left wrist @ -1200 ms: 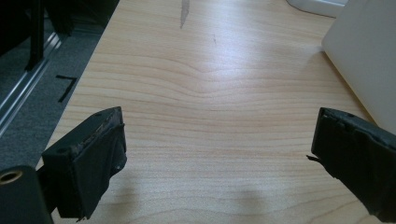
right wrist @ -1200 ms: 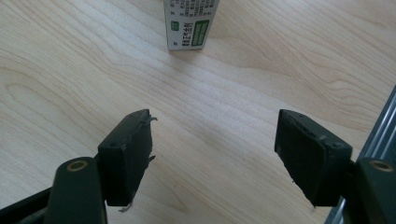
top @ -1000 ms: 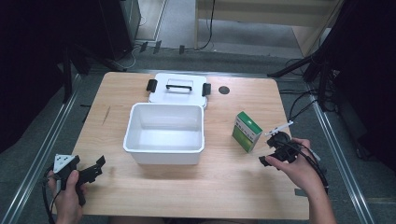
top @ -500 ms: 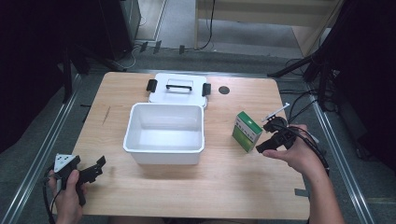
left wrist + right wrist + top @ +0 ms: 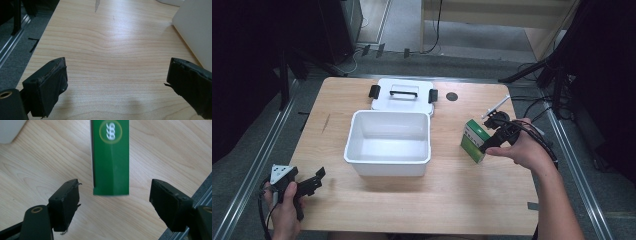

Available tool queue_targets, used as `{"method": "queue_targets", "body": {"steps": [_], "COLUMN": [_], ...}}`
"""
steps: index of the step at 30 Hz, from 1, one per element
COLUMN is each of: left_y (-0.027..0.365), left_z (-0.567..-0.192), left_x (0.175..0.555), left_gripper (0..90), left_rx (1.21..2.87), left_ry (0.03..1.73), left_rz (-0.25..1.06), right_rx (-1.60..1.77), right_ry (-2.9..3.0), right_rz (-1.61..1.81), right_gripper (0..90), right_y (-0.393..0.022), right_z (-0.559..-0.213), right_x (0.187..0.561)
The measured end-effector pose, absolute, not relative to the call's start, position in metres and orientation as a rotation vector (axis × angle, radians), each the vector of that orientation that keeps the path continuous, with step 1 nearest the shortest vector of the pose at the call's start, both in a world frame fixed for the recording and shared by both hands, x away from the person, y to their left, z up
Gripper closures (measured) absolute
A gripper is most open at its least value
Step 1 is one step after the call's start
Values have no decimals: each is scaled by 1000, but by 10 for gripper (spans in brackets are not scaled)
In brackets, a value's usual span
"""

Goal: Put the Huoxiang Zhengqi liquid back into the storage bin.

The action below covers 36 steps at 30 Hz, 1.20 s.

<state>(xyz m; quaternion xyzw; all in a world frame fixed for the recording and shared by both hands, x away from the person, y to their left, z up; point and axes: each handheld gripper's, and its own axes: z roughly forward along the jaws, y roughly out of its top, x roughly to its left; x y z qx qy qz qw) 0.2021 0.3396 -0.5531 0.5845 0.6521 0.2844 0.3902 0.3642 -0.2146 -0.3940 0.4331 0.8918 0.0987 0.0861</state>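
The right gripper (image 5: 488,146) has been travelling from the lower right of the high view up and inward toward the small green cardboard box (image 5: 475,141), and it is now hovering right at the box's right side, jaws spread apart and pinching nothing. In the right gripper view the box's near end (image 5: 111,157) is lying just ahead of the gap between the two black jaws, lined up but not yet between them, so the approach seems nearly finished and a grasp looks like the coming step.

The box is standing on the light wooden surface (image 5: 462,200) in the right middle of the high view, just right of the open white plastic bin (image 5: 388,142). Its broad face is dark green with a round yellow-ringed emblem bearing white figures; a paler side panel is showing in the high view.

The left gripper (image 5: 312,183) is waiting at the lower left, jaws wide and empty. A white lid with a handle (image 5: 402,93) is lying behind the bin.
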Motion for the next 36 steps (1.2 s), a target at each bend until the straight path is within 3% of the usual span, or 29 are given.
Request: {"method": "queue_targets", "body": {"steps": [28, 32, 36], "left_y": [341, 341, 341], "left_z": [-553, -553, -553], "left_x": [202, 203, 203], "left_gripper": [39, 39, 39], "left_rx": [1483, 1479, 1480], "left_ry": [1662, 1663, 1666], "left_rz": [714, 711, 710], "right_rx": [1377, 1394, 1389], "right_ry": [2706, 2700, 2696], "right_rz": [230, 227, 214], "right_gripper": [475, 596, 642], "right_y": [-182, -182, -182], "right_z": [-403, -402, -400], "right_x": [406, 408, 407]}}
